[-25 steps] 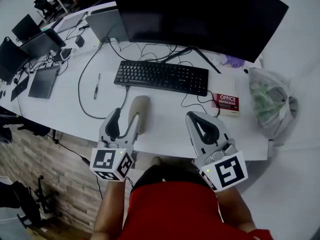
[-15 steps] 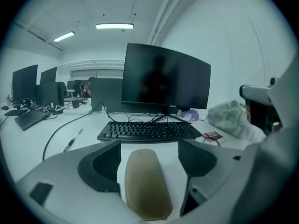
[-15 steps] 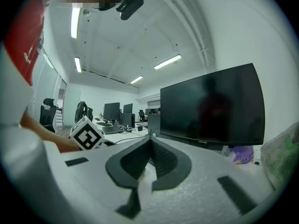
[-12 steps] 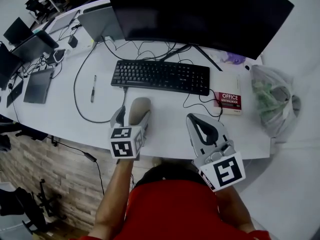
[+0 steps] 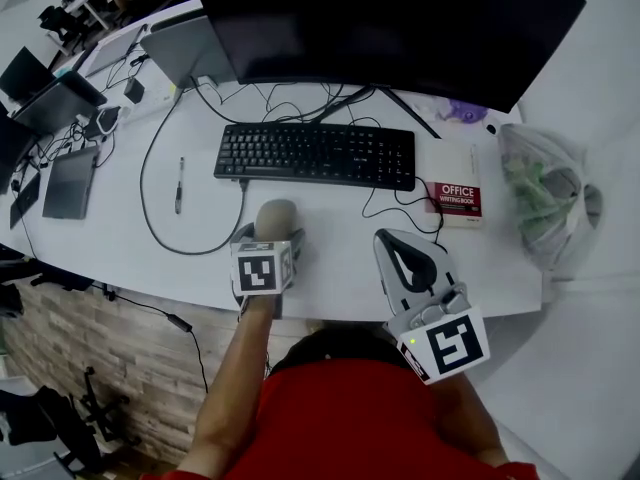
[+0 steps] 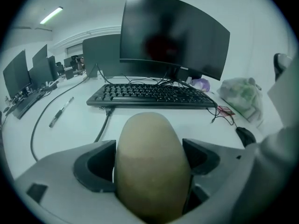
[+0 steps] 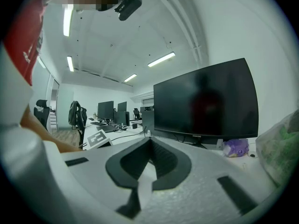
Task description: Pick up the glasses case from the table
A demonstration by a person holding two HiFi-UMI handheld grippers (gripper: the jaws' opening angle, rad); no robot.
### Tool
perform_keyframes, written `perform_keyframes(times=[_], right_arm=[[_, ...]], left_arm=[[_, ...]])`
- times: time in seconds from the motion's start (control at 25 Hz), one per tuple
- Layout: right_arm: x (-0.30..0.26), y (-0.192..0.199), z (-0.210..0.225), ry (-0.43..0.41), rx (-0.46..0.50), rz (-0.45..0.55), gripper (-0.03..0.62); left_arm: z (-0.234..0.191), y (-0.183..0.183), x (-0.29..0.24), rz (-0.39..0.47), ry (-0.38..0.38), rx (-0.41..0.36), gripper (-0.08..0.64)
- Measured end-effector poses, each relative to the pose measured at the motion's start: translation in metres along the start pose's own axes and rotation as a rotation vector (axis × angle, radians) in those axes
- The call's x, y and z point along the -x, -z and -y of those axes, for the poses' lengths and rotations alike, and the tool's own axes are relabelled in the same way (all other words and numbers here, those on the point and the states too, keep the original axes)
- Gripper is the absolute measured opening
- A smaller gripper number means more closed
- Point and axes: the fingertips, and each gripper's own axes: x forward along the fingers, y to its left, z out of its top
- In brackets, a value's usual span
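Left claw (image 6: pixel 149 160) set round the near end of the glasses case (image 6: pixel 148 134); both dark pads lay against the case's sides with no gap showing, so I read it as clamped on the case. The tan, rounded case ran away from the claw toward the keyboard (image 6: pixel 152 96), its far end clear of the jaws

From the head view: left claw (image 5: pixel 272 238) at the near edge of the table (image 5: pixel 340 263), case (image 5: pixel 277 215) poking out beyond it, just near of the keyboard (image 5: pixel 315 155) and close to its cable. The case looked to be lying flat on the table; no lift could be made out

Right claw (image 7: pixel 149 164) closed on itself, jaws meeting, nothing between them. It was held off to the right (image 5: pixel 403 258), over the near table edge and tipped up toward the monitor (image 7: pixel 205 101), well apart from the case

Further out: pen (image 5: pixel 179 184) to the left, red book (image 5: pixel 457 200) right of the keyboard, plastic bag (image 5: pixel 540 203) at the far right

Judgement on progress: the reach and the grip seemed done, and the left claw alone had the job. What remained was the lift itself, raising the case clear of the table. The hold sat at one end only, so the free end might droop or swing once it came up
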Motion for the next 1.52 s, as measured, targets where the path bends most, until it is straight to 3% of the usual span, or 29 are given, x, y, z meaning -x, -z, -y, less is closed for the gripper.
perform_keyframes(times=[0.32, 0.68, 1.36, 1.52], right_arm=[[-0.002, 0.004, 0.008, 0.018, -0.019, -0.004, 0.005], [0.0, 0.004, 0.005, 0.015, -0.031, 0.008, 0.005], [0.02, -0.034, 0.006, 0.015, -0.029, 0.093, 0.005], [0.031, -0.048, 0.004, 0.013, -0.021, 0.118, 0.005]], left_arm=[[0.001, 0.004, -0.007, -0.036, 0.003, -0.01, 0.403], [0.005, -0.002, 0.002, 0.026, 0.045, -0.007, 0.402], [0.034, -0.104, 0.176, 0.601, 0.146, -0.026, 0.402], [0.041, -0.117, 0.214, 0.668, 0.138, -0.039, 0.402]])
